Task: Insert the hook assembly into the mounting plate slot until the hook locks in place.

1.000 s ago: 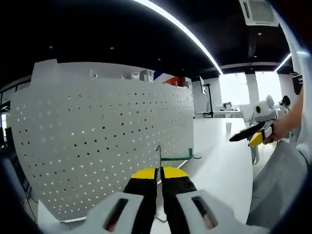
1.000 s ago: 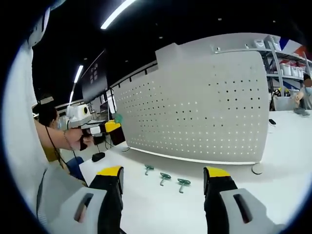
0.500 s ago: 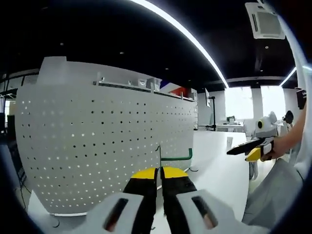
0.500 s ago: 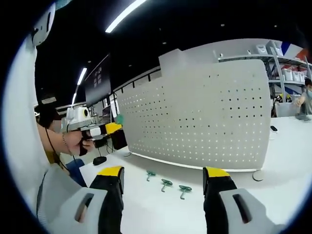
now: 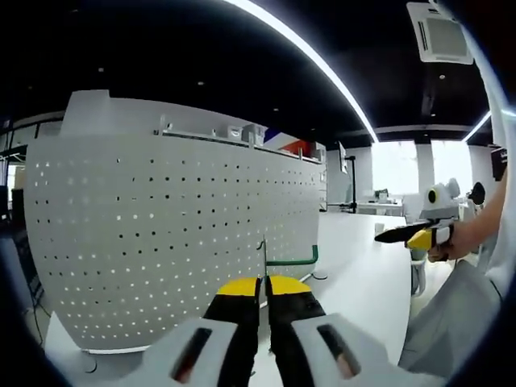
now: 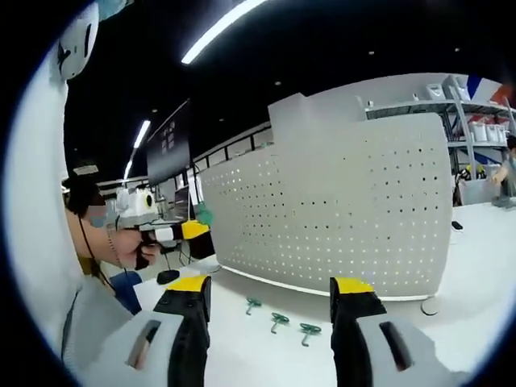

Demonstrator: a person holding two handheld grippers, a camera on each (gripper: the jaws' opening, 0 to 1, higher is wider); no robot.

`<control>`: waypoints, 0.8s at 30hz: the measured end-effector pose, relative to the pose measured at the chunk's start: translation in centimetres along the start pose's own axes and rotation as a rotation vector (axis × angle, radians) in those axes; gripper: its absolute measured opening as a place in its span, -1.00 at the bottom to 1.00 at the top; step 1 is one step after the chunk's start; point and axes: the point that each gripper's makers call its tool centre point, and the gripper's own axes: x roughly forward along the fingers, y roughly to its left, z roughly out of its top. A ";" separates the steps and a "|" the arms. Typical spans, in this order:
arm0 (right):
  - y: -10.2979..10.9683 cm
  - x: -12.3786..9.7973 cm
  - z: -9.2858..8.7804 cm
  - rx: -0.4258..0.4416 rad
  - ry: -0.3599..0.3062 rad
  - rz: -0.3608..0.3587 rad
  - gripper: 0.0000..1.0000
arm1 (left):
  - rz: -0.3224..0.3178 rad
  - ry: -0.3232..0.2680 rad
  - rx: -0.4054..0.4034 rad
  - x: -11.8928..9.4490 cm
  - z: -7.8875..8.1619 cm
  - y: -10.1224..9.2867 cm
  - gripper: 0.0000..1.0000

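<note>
My left gripper (image 5: 264, 284) is shut on a green hook assembly (image 5: 292, 260), whose thin metal stem stands up between the yellow jaw tips while the green arm points right. It is held in the air in front of the white perforated mounting plate (image 5: 161, 234), apart from it. My right gripper (image 6: 272, 300) is open with nothing between its jaws, low over the table. Beyond it lie three loose green hooks (image 6: 279, 320) in front of the mounting plate (image 6: 347, 226). The left gripper (image 6: 173, 232) appears at the left of the right gripper view, the right gripper (image 5: 411, 235) at the right of the left gripper view.
The white table (image 5: 363, 282) carries the upright plate on round feet (image 6: 430, 305). A person (image 6: 85, 242) holds the grippers at the table's side. Shelving with boxes (image 6: 484, 121) stands behind the plate. A black object (image 6: 167, 276) lies near the table's far left.
Both views have drifted slightly upward, so the plate sits a little lower in each. The left gripper still holds the hook; the right stays open.
</note>
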 end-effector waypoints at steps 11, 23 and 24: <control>0.5 0.6 0.2 0.005 -0.005 0.018 0.09 | -0.008 0.011 0.010 0.2 -0.1 -0.4 -0.95; 1.9 3.2 0.7 0.020 -0.018 0.064 0.10 | -0.027 0.016 0.024 0.6 0.0 -1.3 -0.95; 2.0 3.4 0.7 0.018 -0.018 0.067 0.10 | -0.027 0.016 0.025 0.6 0.0 -1.3 -0.95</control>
